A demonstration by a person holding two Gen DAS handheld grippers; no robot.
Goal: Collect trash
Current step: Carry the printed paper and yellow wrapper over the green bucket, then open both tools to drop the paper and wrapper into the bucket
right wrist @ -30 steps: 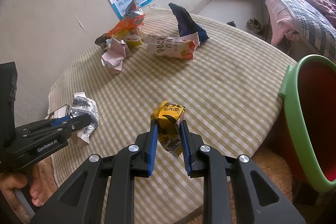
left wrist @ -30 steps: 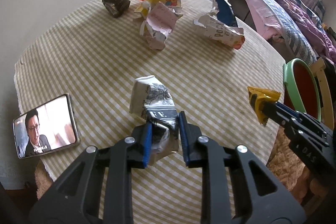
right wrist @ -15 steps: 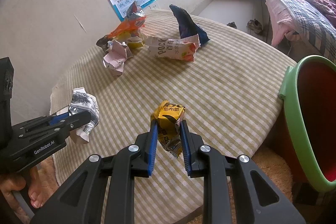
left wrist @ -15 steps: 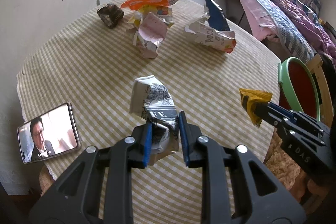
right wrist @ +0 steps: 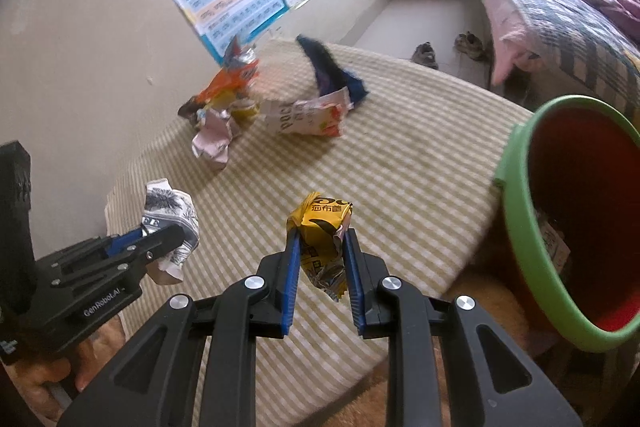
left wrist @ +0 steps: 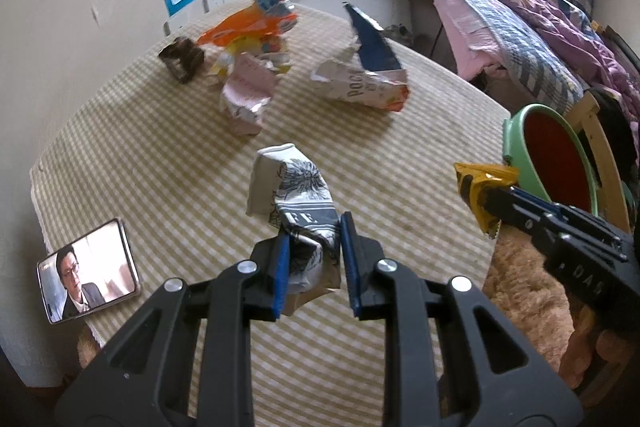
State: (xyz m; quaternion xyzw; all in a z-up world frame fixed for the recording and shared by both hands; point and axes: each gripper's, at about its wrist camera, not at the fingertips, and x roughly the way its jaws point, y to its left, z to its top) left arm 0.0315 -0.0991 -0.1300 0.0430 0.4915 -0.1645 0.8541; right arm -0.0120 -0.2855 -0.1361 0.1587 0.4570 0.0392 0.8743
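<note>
Two pieces are clenched: the left gripper (left wrist: pixel 312 263) grasps a black-and-white wrapper (left wrist: pixel 296 203), the right gripper (right wrist: pixel 322 259) a yellow wrapper (right wrist: pixel 322 231). Best carry both past the table's (right wrist: pixel 400 163) right edge, over the green-rimmed bin (right wrist: pixel 520 211), before releasing the jaws.

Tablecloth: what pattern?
Small olive-yellow and white checks on the tablecloth; clearest in the left wrist view.
</note>
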